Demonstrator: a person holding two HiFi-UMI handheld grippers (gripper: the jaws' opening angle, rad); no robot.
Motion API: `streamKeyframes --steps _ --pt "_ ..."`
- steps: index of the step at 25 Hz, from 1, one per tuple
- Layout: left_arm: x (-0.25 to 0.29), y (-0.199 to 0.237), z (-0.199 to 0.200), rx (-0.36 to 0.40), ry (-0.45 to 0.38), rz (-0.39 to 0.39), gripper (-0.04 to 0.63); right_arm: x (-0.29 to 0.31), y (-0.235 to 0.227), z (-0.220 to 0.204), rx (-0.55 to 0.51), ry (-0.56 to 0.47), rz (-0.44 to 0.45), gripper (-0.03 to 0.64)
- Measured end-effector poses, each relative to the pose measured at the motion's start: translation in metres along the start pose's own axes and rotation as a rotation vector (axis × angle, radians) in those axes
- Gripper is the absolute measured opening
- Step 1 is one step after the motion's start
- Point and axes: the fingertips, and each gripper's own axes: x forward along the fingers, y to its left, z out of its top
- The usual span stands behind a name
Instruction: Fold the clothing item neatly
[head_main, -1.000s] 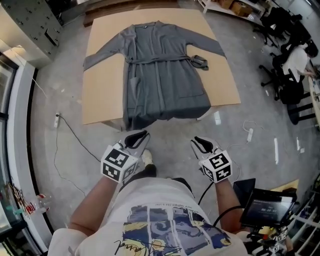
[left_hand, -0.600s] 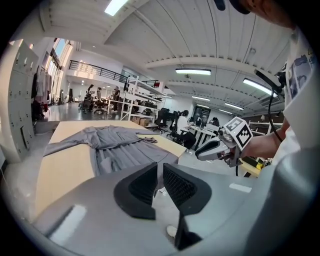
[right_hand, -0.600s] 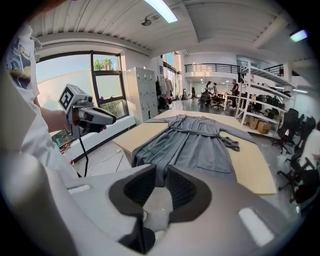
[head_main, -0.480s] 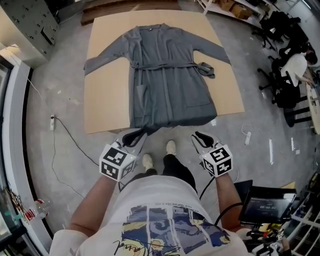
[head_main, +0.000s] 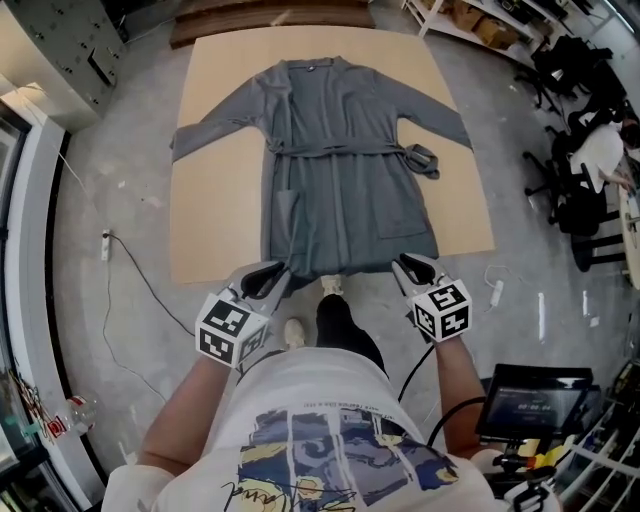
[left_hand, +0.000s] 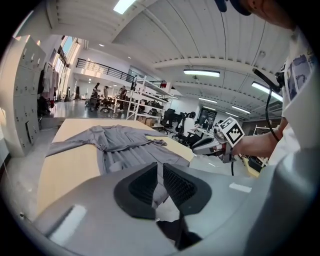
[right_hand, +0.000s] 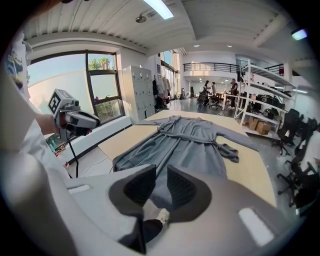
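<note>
A grey robe (head_main: 340, 170) lies spread flat, front up, on a wooden table (head_main: 215, 200), sleeves out to both sides and belt tied at the waist. Its hem hangs slightly over the near edge. My left gripper (head_main: 272, 272) hovers just short of the hem's left corner, jaws a narrow slit apart with nothing between them. My right gripper (head_main: 405, 265) sits at the hem's right corner, also slightly apart and empty. The left gripper view looks past the left gripper (left_hand: 160, 167) to the robe (left_hand: 125, 145). In the right gripper view the robe (right_hand: 185, 145) stretches away beyond the right gripper (right_hand: 161, 172).
The belt's loose end (head_main: 425, 158) is bunched by the right sleeve. My shoe (head_main: 331, 287) stands under the table's near edge. A power strip and cable (head_main: 105, 243) lie on the floor at left, office chairs (head_main: 580, 180) at right, a screen (head_main: 525, 405) at lower right.
I have stepped toward the table. Both grippers have moved forward, from well short of the table to the robe's hem; their jaws look unchanged.
</note>
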Motion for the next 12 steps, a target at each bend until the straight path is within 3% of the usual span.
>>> streamKeyframes --steps 12 --pt "0.068 0.033 0.047 -0.009 0.029 0.029 0.044 0.051 -0.142 0.037 0.032 0.0 -0.068 0.067"
